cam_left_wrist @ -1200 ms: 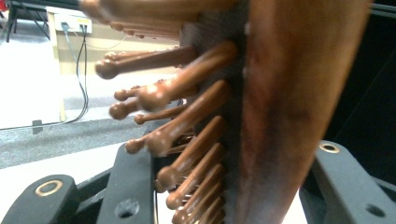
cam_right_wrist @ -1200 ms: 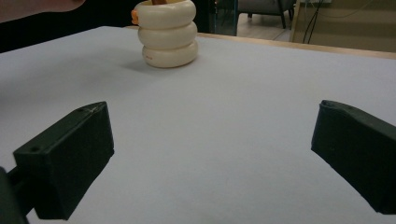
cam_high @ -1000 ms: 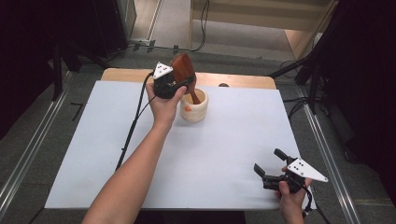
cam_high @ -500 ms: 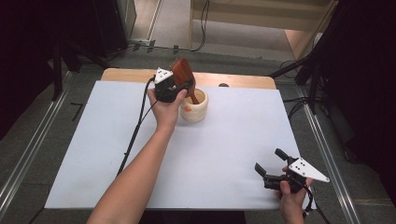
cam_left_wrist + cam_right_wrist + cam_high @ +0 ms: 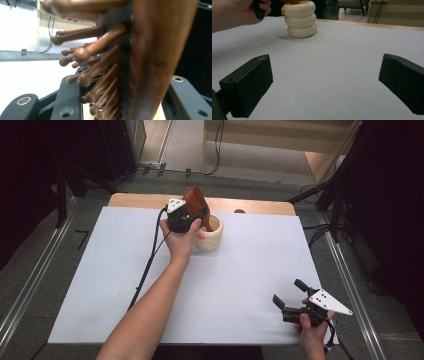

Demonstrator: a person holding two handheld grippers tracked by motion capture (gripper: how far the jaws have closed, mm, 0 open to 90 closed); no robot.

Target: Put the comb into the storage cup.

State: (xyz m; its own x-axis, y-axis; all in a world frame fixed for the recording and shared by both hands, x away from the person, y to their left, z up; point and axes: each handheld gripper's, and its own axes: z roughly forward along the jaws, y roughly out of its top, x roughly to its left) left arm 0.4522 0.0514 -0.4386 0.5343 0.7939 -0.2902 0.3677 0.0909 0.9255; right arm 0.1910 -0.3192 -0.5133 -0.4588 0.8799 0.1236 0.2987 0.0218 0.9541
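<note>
Brush (image 5: 155,60) bristles beside left tool (image 5: 120,105)

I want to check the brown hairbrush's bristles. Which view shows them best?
The left gripper view: the hairbrush stands close up between its jaws, ball-tipped bristles plain. The high view shows it small, tilted into the cream holder. The right gripper view has just the holder.

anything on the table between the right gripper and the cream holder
No, that stretch is bare: only white table lies between the open right gripper and the cream holder in the right gripper view.
</note>
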